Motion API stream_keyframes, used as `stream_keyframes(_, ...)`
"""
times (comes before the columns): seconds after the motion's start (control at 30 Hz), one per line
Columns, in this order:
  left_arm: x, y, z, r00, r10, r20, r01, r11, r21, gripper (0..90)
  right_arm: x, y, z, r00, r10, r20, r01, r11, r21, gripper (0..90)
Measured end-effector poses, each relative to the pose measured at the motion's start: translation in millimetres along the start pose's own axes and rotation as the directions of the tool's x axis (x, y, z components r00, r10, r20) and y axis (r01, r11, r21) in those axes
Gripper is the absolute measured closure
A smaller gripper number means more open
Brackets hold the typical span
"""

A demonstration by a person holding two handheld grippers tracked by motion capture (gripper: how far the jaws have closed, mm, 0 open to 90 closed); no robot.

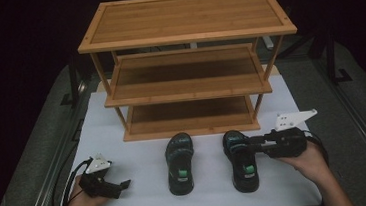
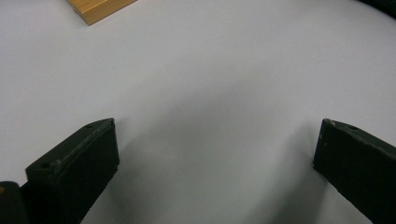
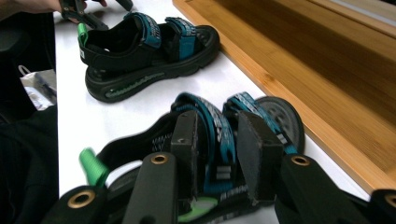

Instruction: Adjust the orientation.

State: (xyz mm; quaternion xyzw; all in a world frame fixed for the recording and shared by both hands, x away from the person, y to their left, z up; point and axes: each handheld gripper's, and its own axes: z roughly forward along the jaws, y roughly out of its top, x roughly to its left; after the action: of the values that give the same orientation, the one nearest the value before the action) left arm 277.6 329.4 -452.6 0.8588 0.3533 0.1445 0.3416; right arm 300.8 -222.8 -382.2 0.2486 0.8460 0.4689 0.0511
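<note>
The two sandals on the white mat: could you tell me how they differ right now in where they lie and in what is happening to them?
The right sandal has the right gripper over it, its jaws astride the teal straps; the left sandal lies untouched, apart from the left gripper, whose jaws stand open over bare mat. The right sandal lies nearer the rack's right leg, the left one before its middle. Both are black with teal straps and green heel tabs, toes toward the rack.
</note>
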Motion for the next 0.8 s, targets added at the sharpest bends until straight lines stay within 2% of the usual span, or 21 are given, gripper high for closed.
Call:
stream_keyframes(0.13,0.0,0.0,0.0,1.0000,0.000,0.000,0.000,1.0000,0.000,0.0,-2.7,3.8,12.1,0.9992,0.007,-0.040,-0.006,1.000,0.020,65.0)
stream_keyframes(0.23,0.1,0.0,0.0,1.0000,0.000,0.000,0.000,1.0000,0.000,0.0,-4.1,4.1,17.6,0.9987,0.014,-0.048,-0.013,1.000,0.021,63.2)
stream_keyframes(0.33,0.2,0.0,-0.1,1.0000,0.002,0.000,-0.002,1.0000,0.001,0.0,-6.8,2.2,23.7,0.9965,0.044,-0.072,-0.040,0.998,0.049,60.2)
stream_keyframes(0.43,0.2,0.0,-0.1,1.0000,0.002,0.000,-0.002,1.0000,0.002,0.0,-8.3,1.0,28.6,0.9947,0.056,-0.087,-0.050,0.997,0.063,63.1)
stream_keyframes(0.5,0.2,0.0,-0.1,1.0000,0.001,0.000,-0.001,1.0000,0.002,0.0,-7.6,1.5,29.1,0.9964,0.043,-0.073,-0.038,0.997,0.069,67.6)
stream_keyframes(0.57,0.2,0.0,-0.2,1.0000,0.001,0.001,-0.001,1.0000,0.003,0.0,-8.3,2.2,28.4,0.9952,0.053,-0.082,-0.048,0.997,0.062,68.0)
stream_keyframes(0.73,0.1,0.0,0.0,1.0000,0.000,0.001,0.000,1.0000,0.000,0.0,-5.0,8.1,28.4,0.9974,0.032,-0.064,-0.028,0.997,0.070,68.3)
stream_keyframes(0.8,0.1,0.0,0.0,1.0000,0.000,0.000,0.000,1.0000,0.000,0.0,-3.6,12.2,31.3,0.9966,0.035,-0.075,-0.030,0.997,0.065,68.4)
